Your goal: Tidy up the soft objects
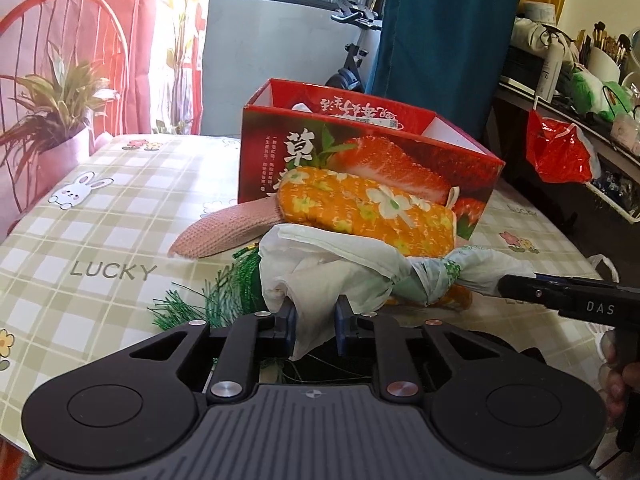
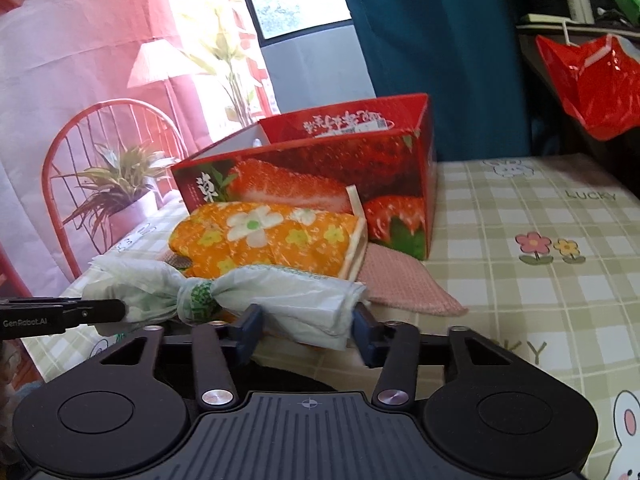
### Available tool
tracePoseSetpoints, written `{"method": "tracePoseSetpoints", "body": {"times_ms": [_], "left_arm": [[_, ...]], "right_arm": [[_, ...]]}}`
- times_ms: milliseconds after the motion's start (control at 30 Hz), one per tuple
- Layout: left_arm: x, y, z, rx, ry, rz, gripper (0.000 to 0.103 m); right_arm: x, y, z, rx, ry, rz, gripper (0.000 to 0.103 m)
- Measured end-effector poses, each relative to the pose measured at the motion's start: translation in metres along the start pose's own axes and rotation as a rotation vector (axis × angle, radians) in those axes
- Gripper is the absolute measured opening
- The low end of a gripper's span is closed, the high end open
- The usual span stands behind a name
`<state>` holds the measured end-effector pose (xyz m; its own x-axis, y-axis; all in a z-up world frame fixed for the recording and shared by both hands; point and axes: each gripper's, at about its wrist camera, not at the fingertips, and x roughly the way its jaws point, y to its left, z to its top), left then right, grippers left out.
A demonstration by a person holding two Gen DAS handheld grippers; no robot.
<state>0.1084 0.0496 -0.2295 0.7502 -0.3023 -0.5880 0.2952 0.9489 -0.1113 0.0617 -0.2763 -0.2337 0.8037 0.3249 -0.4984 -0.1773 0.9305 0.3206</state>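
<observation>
We have a knotted white plastic bag (image 1: pixel 340 276) stretched between our two grippers, lying on the checked tablecloth (image 1: pixel 120 208) just in front of the heap of soft things, toward the near edge of the table. Our left gripper (image 1: pixel 316 320) pinches one loose end of the bag, its jaws nearly together with the film bunched between the pads. Our right gripper (image 2: pixel 308 328) has the other end between its jaws, which stand wider; the film fills the gap and seems to touch both pads, so we judge it a light grip rather than a firm one.

To do this step well, we would tighten the right hold before lifting, keep both ends level so the knot (image 2: pixel 200 300) stays between us, and raise the bag clear of the orange floral mitt (image 1: pixel 368 212) behind it without dragging it along. The film is thin and slippery, so a slow, even pull suits it; a jerk could slide it out of the looser jaws.

Under and beside the mitt lies a pink knitted cloth (image 1: pixel 224 232), and green tinsel-like fringe (image 1: pixel 208 300) spreads on the cloth near the left gripper. Behind the heap, touching the mitt, stands the open red strawberry box (image 1: pixel 360 148). Inside we can see a divider and some white and printed packaging, but not how full it is.
</observation>
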Motion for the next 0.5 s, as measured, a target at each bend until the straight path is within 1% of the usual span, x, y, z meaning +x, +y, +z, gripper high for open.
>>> {"method": "tracePoseSetpoints", "body": {"times_ms": [33, 133, 333, 400, 500], "left_arm": [[0.001, 0.001, 0.000, -0.002, 0.002, 0.003, 0.019], [0.003, 0.005, -0.001, -0.023, 0.009, 0.000, 0.018], [0.000, 0.006, -0.001, -0.039, -0.009, 0.002, 0.017], [-0.005, 0.007, 0.000, -0.044, -0.029, 0.005, 0.017], [-0.015, 0.003, 0.006, -0.019, -0.076, 0.014, 0.017]], "right_arm": [[0.000, 0.000, -0.001, -0.002, -0.002, -0.004, 0.029], [0.000, -0.001, -0.001, -0.005, -0.006, -0.008, 0.021], [-0.004, -0.001, 0.000, -0.011, -0.024, 0.001, 0.015], [-0.007, 0.002, 0.002, -0.020, -0.039, 0.010, 0.015], [-0.014, 0.007, 0.008, -0.046, -0.070, 0.016, 0.014]]}}
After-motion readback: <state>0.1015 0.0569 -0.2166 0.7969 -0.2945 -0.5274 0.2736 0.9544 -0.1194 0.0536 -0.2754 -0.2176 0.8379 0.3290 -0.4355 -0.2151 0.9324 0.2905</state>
